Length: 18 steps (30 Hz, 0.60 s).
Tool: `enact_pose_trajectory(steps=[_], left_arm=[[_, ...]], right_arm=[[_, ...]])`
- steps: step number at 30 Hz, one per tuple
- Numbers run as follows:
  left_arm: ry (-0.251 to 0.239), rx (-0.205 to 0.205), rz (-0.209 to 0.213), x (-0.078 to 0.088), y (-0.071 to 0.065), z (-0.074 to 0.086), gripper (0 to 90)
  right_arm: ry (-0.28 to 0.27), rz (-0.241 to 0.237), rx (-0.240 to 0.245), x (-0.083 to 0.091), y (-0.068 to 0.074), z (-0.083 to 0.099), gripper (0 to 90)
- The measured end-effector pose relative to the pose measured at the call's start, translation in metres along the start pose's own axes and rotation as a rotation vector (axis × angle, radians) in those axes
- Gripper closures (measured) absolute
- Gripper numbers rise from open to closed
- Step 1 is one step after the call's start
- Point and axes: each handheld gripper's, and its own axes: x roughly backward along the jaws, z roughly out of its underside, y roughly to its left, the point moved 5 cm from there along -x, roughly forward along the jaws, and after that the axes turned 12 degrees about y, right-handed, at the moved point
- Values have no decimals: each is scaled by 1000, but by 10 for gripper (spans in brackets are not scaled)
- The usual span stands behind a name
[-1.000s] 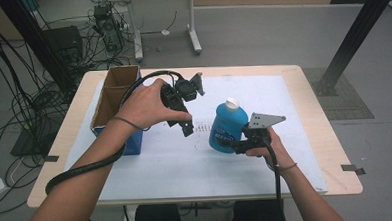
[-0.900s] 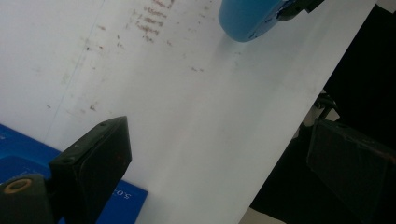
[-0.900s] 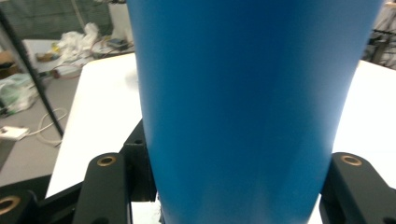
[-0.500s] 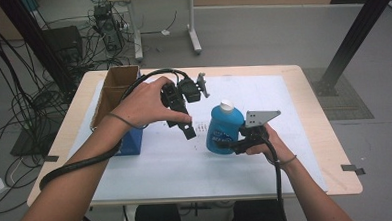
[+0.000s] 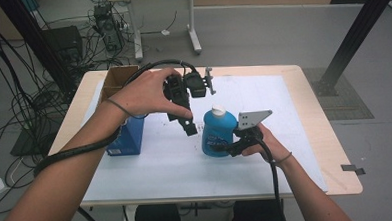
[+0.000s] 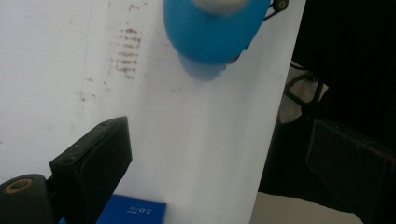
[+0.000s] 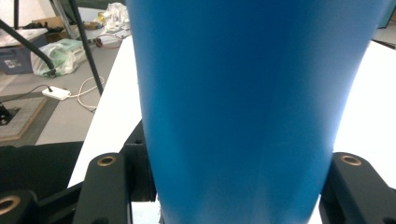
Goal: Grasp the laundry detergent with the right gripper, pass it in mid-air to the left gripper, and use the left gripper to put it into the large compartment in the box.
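A blue bottle [image 5: 216, 134] with a white cap [image 5: 217, 110] stands upright over the white sheet [image 5: 284, 116]. My right gripper [image 5: 221, 148] is shut on its lower body from the right. In the right gripper view the bottle's blue wall [image 7: 233, 93] sits between the two jaws of the right gripper [image 7: 229, 191]. My left gripper [image 5: 190, 128] hangs in the air just left of the bottle, pointing down, open and holding nothing. The left gripper view looks down past the wide-apart jaws of the left gripper [image 6: 219, 140] at the bottle [image 6: 212, 32].
A dark blue box [image 5: 127, 138] stands at the sheet's left edge, with an open cardboard box [image 5: 116, 78] behind it. The blue box's corner [image 6: 135, 212] lies below the left gripper. Cables trail off the table's left side.
The right gripper has carried the bottle a little to the left and nearer. The left gripper has risen slightly beside it.
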Motion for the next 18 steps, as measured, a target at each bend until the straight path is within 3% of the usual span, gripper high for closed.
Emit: enact_pose_trajectory(steps=[10, 18], left_arm=[[-5, -56, -15, 19, -5, -12, 69], [32, -88, -26, 30, -10, -28, 68]], right_arm=[[29, -21, 24, -9, -2, -7, 415], [34, -24, 27, -14, -2, -8, 415]])
